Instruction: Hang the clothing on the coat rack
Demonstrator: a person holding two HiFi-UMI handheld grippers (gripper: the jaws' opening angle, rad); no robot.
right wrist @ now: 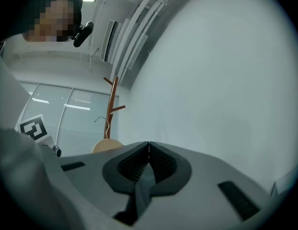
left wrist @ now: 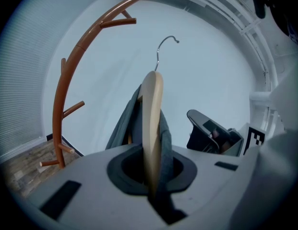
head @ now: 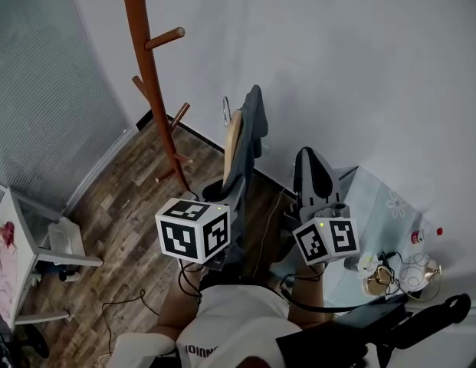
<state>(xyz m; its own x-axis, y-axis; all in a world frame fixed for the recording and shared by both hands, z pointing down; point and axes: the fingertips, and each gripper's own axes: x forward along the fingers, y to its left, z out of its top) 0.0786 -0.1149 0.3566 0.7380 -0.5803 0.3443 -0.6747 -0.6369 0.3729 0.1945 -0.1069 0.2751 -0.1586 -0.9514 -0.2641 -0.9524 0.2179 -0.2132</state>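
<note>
A brown wooden coat rack (head: 149,67) with short pegs stands by the white wall at the upper left. My left gripper (head: 236,181) is shut on a pale wooden hanger (left wrist: 152,119), which carries grey clothing (left wrist: 121,128). The hanger's metal hook (left wrist: 163,47) points up, to the right of the coat rack (left wrist: 62,90) and apart from it. In the head view the clothing (head: 253,125) hangs just right of the rack's lower pegs. My right gripper (head: 310,161) is beside the left one, shut with nothing between its pads (right wrist: 156,164). From the right gripper view the coat rack (right wrist: 112,104) shows far off.
A table (head: 368,198) with a light blue cloth stands at the right, with small bottles (head: 418,236) and cables on it. A white shelf unit (head: 38,251) stands at the left on the wood floor (head: 123,198). A cable (head: 123,303) trails over the floor.
</note>
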